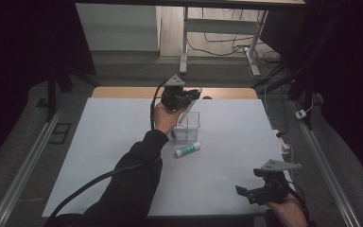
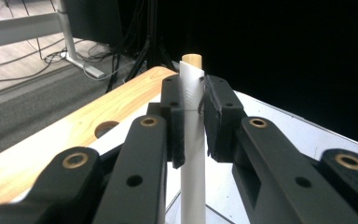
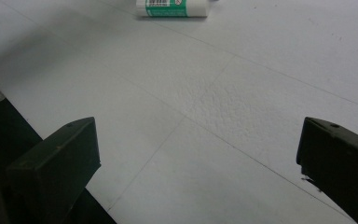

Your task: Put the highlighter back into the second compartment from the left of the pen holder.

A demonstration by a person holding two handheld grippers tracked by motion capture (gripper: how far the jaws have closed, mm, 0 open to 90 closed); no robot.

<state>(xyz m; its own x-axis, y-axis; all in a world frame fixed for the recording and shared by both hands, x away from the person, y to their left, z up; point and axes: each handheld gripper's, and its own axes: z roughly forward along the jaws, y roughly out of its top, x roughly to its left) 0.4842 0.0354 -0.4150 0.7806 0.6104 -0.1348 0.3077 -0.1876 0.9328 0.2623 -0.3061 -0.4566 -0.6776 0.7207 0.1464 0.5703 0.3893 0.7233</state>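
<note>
Left gripper (image 1: 189, 97) near the table's far edge, jaws clenched on a white stick (image 2: 192, 140) with a tan tip. Stick's long axis slants downward, lower end aimed into the clear container (image 1: 187, 126) directly beneath; whether it touches the container I cannot tell. Judged: what remains is a descent along that axis. Right gripper (image 1: 246, 193) rests at the near right corner, jaws released, well apart. Green-and-white tube (image 1: 187, 150) lies flat just nearside of the container.
</note>
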